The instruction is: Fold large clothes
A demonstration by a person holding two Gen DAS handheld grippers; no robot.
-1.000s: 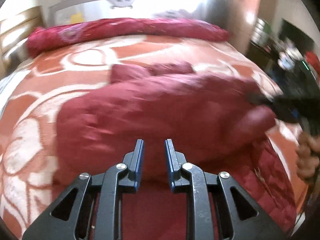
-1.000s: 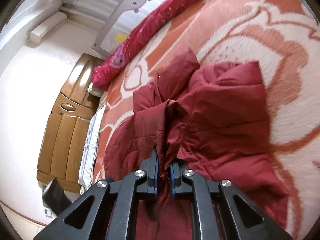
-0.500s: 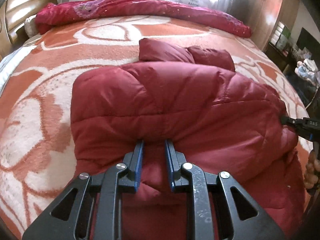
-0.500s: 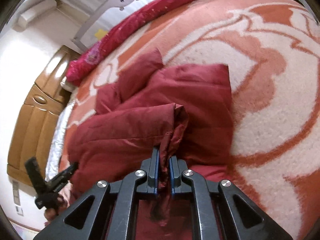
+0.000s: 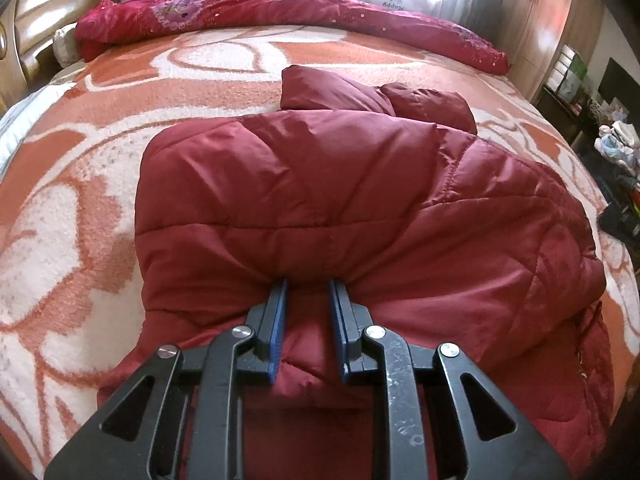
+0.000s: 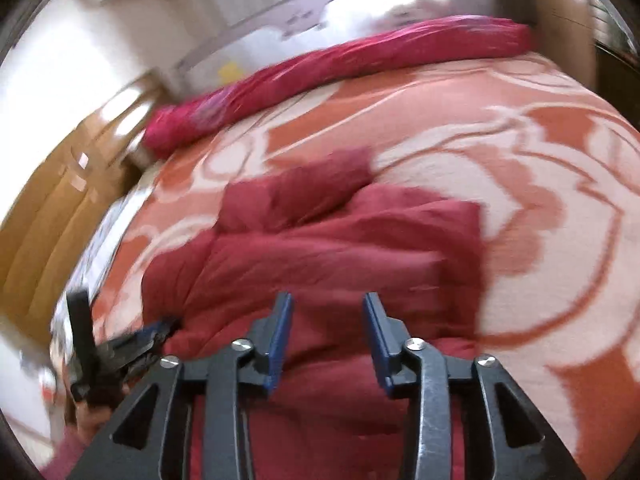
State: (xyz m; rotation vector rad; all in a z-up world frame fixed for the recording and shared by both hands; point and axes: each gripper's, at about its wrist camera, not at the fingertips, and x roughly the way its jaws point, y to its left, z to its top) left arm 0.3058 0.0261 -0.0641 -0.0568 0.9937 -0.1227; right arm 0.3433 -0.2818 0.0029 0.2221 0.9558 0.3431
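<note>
Ahead of left gripper [image 5: 308, 284]: one dark red padded jacket [image 5: 340, 200], folded on orange-and-white blanket [image 5: 80, 184]. Jaws part-open; blue fingertips [image 5: 282, 292] pushed into a quilted fold, padding bulging between them, no firm pinch visible. Right gripper [image 6: 326, 300]: jaws spread wide, nothing held, hovering above near edge of jacket [image 6: 320, 248]. Count: two grippers, one jacket, one rolled crimson quilt [image 5: 280, 12] beyond it. Right view only, blurred: left gripper [image 6: 160, 330] at lower left, wooden headboard [image 6: 52, 216]. Left view only: cluttered shelving [image 5: 600, 92] far right.
</note>
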